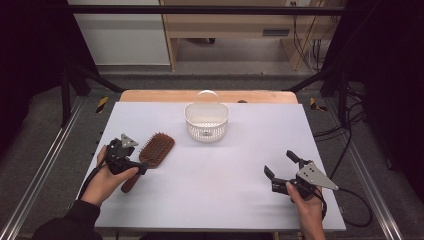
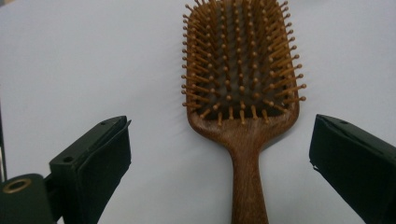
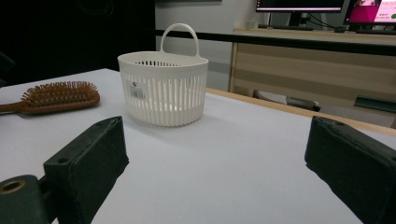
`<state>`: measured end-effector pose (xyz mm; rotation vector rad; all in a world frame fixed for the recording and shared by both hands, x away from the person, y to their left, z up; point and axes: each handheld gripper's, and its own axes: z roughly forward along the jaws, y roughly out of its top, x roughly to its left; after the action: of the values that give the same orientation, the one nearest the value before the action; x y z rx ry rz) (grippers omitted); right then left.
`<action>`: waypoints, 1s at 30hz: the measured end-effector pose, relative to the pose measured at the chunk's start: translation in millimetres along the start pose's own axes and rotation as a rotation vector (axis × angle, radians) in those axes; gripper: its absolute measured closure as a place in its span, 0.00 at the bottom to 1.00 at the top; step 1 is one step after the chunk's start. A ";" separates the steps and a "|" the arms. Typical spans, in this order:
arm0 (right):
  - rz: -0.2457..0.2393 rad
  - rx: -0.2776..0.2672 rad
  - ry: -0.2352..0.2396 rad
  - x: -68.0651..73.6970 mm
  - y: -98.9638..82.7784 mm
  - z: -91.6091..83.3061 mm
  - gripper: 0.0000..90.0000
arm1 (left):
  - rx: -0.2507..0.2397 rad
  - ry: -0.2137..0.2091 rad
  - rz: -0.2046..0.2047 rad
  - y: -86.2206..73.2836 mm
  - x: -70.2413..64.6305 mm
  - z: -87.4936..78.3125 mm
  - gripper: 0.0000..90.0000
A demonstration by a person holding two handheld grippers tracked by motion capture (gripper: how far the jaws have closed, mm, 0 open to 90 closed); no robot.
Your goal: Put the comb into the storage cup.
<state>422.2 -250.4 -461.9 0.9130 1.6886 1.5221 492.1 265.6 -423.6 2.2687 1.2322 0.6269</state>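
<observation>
The wooden paddle hairbrush (image 2: 240, 88) lay bristles-up on the counter (image 1: 230, 170), its handle running straight back between the spread, empty jaws of the left gripper (image 1: 131, 161), while the right gripper (image 1: 281, 163), likewise released, was held well apart.

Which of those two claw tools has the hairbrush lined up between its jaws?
The left gripper: its open jaws straddle the handle of the wooden hairbrush, not yet closed on it. The right gripper, also open, points across bare table toward the white basket.

The hairbrush (image 1: 156, 149) lies left of and before the basket (image 1: 206, 121).
</observation>
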 end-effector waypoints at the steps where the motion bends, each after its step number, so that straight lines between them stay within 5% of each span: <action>1: 0.002 0.000 0.000 0.1 0.0 0.0 0.07 | 0.011 -0.004 0.003 -0.6 -0.3 0.8 0.06; 12: 0.002 0.006 0.003 0.5 -0.3 0.5 0.07 | 0.100 -0.065 0.019 -4.9 -5.0 12.5 0.08; 20: 0.003 0.021 0.018 3.0 -2.1 3.8 0.07 | 0.134 -0.089 0.031 -2.5 -6.1 16.6 0.19; 30: 0.001 0.021 0.024 5.2 -1.7 4.7 0.07 | 0.194 -0.123 -0.014 -1.0 0.8 26.0 0.34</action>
<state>423.4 -243.6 -464.1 0.9101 1.7237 1.5243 507.3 261.8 -444.3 2.4138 1.2965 0.3699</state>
